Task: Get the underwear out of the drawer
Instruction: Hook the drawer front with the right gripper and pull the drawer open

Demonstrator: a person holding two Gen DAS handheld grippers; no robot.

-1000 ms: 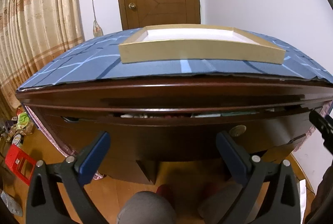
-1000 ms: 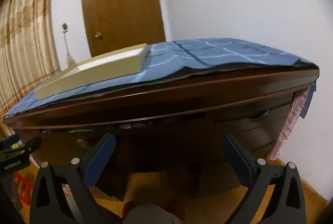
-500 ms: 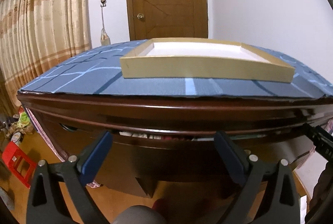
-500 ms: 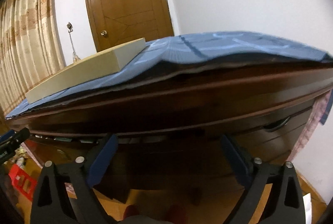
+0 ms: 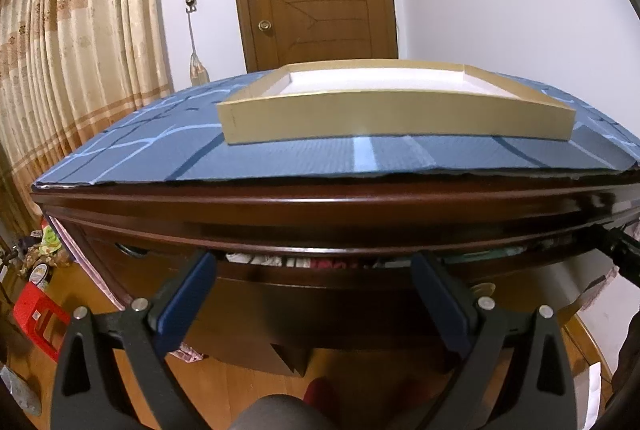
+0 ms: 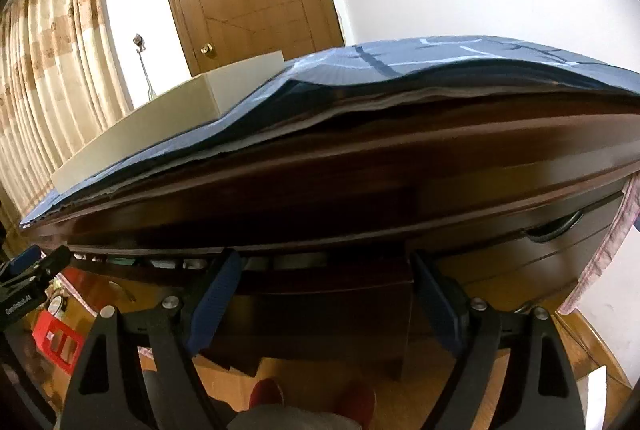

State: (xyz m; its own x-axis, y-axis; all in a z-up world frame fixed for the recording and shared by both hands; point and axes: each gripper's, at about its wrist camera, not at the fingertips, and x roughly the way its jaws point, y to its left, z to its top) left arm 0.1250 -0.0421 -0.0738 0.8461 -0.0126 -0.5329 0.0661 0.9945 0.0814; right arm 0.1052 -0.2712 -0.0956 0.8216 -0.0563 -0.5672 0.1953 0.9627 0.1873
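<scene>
A dark wooden desk has its top drawer pulled out a crack. In the gap lie folded clothes, white and red; which of them is underwear I cannot tell. My left gripper is open just in front of that gap, its blue pads clear of the wood. My right gripper is at the same drawer further right. Its jaws are closing, with the drawer's upper edge and pale fabric between the fingertips, and the pads are not pressing on anything. Each gripper shows at the edge of the other's view.
A shallow tan box rests on the blue patterned cloth that covers the desk top. Side drawers with a metal handle stand at the right beside a hanging pink cloth. A red stool and the person's knee are below.
Both grippers have come closer to the drawer, the right one also sinking under the desk top's edge. The right jaws have narrowed. More clothing shows in the gap.
</scene>
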